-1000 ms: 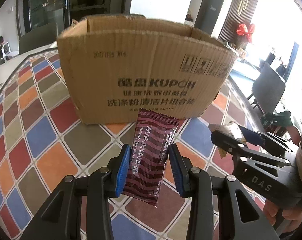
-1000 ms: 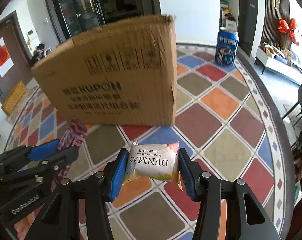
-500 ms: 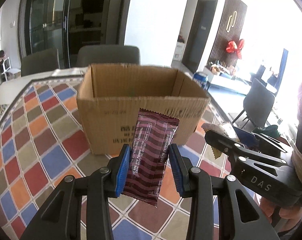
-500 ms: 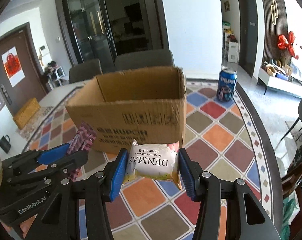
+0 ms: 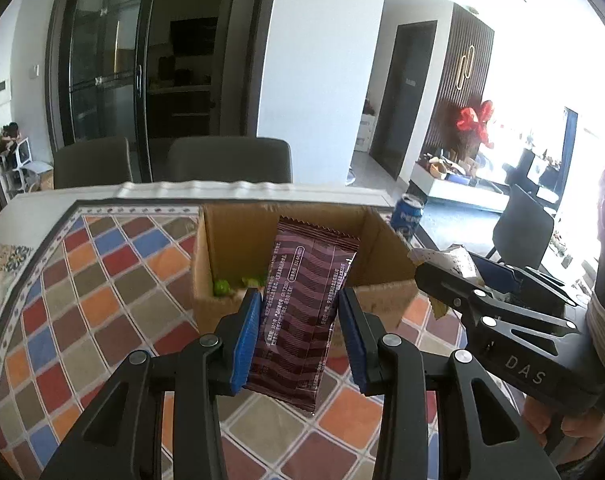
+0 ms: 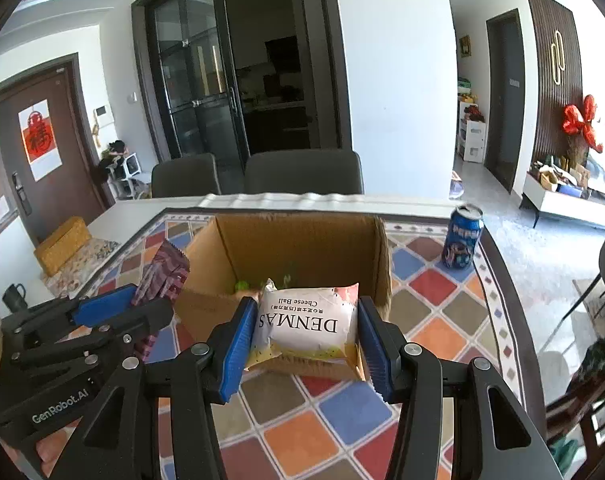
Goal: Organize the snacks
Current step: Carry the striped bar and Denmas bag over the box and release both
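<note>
I get blown-out daylight glare to the right of both grippers, sharp centres, and dark, fisheye-bent edges.

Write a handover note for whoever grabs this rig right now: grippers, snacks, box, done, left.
Left gripper: shut on the maroon snack bar, held above the table in front of the cardboard box.
Right gripper: shut on the white DENMAS cheese ball pack, also just short of the box.
Box: open-topped, something green already inside.
Blue soda can stands on the patterned tablecloth right of the box.
Left: carry both over the rim, release inside. Neither is in yet.
</note>
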The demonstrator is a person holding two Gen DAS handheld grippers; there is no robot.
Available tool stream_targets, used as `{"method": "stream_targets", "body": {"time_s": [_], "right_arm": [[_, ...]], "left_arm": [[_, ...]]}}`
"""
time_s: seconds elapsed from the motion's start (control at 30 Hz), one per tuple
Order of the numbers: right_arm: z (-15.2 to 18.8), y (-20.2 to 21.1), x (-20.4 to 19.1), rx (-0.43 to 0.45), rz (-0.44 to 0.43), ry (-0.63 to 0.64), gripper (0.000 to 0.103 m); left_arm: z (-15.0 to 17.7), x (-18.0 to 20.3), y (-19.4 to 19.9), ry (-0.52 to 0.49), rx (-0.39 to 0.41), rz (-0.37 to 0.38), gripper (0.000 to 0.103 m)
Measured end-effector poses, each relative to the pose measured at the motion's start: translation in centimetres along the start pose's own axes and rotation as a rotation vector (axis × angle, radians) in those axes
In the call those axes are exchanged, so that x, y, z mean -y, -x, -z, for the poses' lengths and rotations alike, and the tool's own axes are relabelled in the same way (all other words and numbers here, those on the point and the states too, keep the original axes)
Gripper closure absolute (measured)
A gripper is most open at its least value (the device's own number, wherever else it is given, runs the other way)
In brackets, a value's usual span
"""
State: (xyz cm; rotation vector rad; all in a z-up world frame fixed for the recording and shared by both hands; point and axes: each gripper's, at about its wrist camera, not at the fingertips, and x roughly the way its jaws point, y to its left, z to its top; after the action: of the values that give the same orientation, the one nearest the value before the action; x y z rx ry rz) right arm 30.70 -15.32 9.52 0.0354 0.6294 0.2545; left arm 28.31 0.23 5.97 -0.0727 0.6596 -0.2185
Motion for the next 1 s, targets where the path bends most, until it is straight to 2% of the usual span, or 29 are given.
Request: {"method": "stream_targets", "body": {"time_s": [0.4, 0.7, 0.77, 0.87, 1.0], "right_arm": [[-4.0, -3.0, -0.5, -0.029, 0.008, 0.034, 0.051], [-5.8, -7.0, 0.1, -0.1, 0.023, 0.03, 0.051], [-6.1, -7.8, 0.2, -0.117, 0.032, 0.029, 0.05], [-6.0, -8.5, 0.4, -0.141, 0.062, 0.031, 0.041], [-5.4, -8.4, 0.7, -0.143, 0.083, 0.026, 0.04]], "left_arm": [[-4.1, -1.4, -2.8, -0.018, -0.022, -0.02, 0.064], [-6.4, -1.9, -6.9, -0.047, -0.09, -0.048, 0.063], [-6.5, -1.8, -7.7, -0.061, -0.101, -0.068, 0.057], [-6.3, -2.0, -7.8, -0.061, -0.094, -0.092, 0.05], [-5.7, -2.2, -7.1, -0.061, -0.079, -0.117, 0.049]]}}
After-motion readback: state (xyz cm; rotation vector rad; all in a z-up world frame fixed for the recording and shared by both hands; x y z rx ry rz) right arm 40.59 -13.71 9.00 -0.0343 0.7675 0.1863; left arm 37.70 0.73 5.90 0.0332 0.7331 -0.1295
